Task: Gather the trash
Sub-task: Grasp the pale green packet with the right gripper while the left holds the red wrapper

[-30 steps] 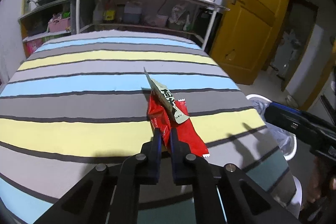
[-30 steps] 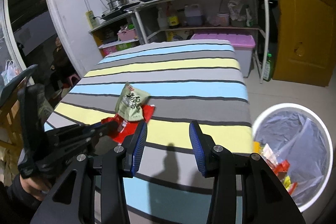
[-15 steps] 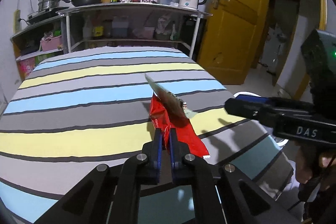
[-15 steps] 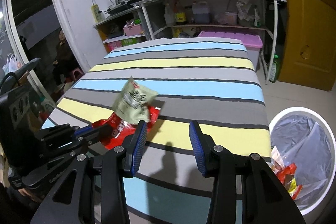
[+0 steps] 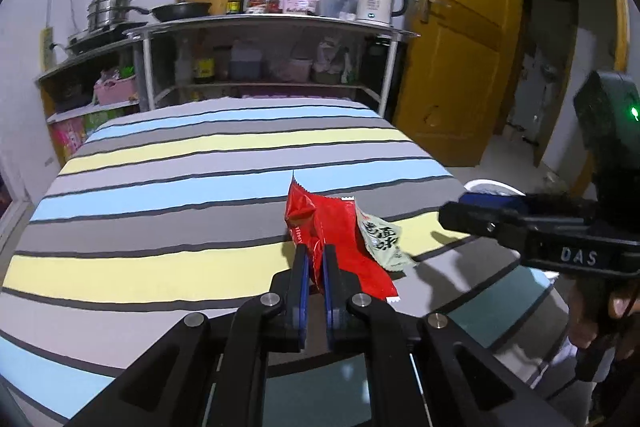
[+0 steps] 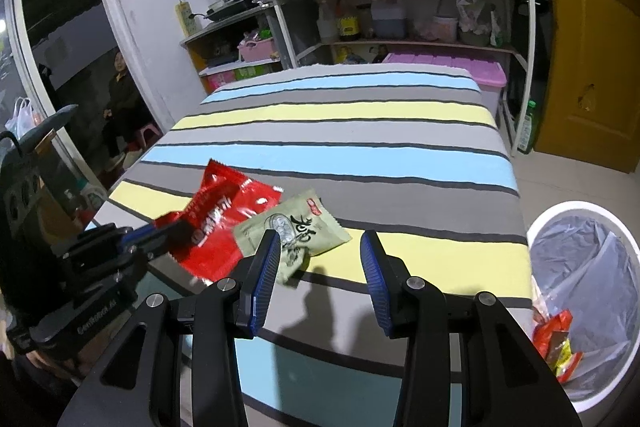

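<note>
so right now our left gripper (image 5: 314,259) has its jaws pressed together on the red wrapper (image 5: 332,227), pinching it near one end so the rest sticks up and forward past the jaw tips, lifted off the striped worktop (image 5: 160,187). the green packet (image 6: 296,227) looks like it's riding along, lying against the right side of the red one as seen from the left jaws. can't tell if it's actually stuck to it or just resting on it, so we'd guess it could slip off any time.

our right gripper (image 6: 316,267) has its jaws spread with nothing between them. from those jaws the green packet sits just ahead of the left jaw, its near corner right by that tip, and its long axis runs across the gap rather than along it. the red wrapper is further left of it.

the bin (image 6: 540,227) with the clear liner is off to the right of the right jaws, down on the floor beside the worktop, a few wrappers already in it. so the left gripper holds the trash but the right one is nearer the bin. we reckon the next move is either swinging the left across to the right over the bin, or closing the right jaws on the green packet first, which would need them nudged left.
</note>
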`<action>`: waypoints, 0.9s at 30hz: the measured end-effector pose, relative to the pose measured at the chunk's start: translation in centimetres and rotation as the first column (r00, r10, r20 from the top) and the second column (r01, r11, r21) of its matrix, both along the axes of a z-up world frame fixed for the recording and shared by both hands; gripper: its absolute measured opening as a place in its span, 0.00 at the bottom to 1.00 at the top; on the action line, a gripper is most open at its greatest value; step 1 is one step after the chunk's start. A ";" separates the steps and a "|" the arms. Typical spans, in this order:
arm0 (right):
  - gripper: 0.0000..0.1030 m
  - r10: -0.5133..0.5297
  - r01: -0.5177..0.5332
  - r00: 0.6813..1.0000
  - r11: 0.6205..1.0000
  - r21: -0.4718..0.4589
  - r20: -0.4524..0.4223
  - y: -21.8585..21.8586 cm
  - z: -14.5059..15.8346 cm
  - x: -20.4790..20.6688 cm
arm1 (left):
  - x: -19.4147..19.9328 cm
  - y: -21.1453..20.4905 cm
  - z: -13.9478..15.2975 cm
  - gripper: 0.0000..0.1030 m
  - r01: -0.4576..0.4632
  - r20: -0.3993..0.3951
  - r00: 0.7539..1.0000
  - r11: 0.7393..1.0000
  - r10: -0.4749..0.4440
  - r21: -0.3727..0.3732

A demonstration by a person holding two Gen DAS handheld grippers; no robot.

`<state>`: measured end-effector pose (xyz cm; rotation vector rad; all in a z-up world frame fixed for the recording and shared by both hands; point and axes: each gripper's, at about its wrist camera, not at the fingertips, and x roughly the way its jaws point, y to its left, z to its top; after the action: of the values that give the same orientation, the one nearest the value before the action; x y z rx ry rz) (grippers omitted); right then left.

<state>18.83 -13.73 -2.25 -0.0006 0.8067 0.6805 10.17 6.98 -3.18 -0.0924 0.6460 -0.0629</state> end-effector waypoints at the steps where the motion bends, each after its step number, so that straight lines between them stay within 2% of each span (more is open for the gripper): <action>1: 0.42 0.003 -0.003 1.000 1.000 -0.006 -0.006 0.3 -0.2 0.1 | 0.1 0.5 -0.1 0.05 -0.015 -0.003 1.000 1.000 0.015 -0.003; 6: 0.42 0.015 -0.016 0.998 1.000 -0.021 -0.060 1.6 -1.8 0.9 | -0.3 3.0 -0.4 0.05 -0.081 -0.008 0.997 0.997 0.081 -0.013; 12: 0.42 0.015 -0.017 0.988 1.000 -0.012 -0.151 2.9 -3.5 2.2 | -0.6 4.8 -0.9 0.05 -0.114 -0.010 0.994 0.993 0.113 -0.030; 19: 0.41 -0.015 0.008 0.990 0.999 -0.053 -0.143 4.7 -3.8 3.3 | -0.7 5.4 -1.6 0.05 -0.114 -0.016 0.993 0.992 0.113 -0.059; 21: 0.33 -0.025 0.014 0.994 0.995 -0.102 -0.108 5.5 -3.7 3.0 | -0.6 5.4 -1.7 0.05 -0.111 -0.018 0.994 0.992 0.110 -0.063; 23: 0.26 -0.015 0.005 0.996 0.994 -0.106 -0.093 5.7 -3.6 2.8 | -0.6 5.4 -1.7 0.05 -0.111 -0.017 0.994 0.992 0.110 -0.064; 27: 0.21 -0.013 0.006 0.997 0.996 -0.093 -0.074 5.0 -3.1 2.1 | -0.6 5.0 -1.5 0.05 -0.110 -0.014 0.994 0.992 0.109 -0.068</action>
<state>20.94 -8.71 -5.38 -0.0557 0.9090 0.6362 9.56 12.02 -4.68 -0.1944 0.6484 0.0214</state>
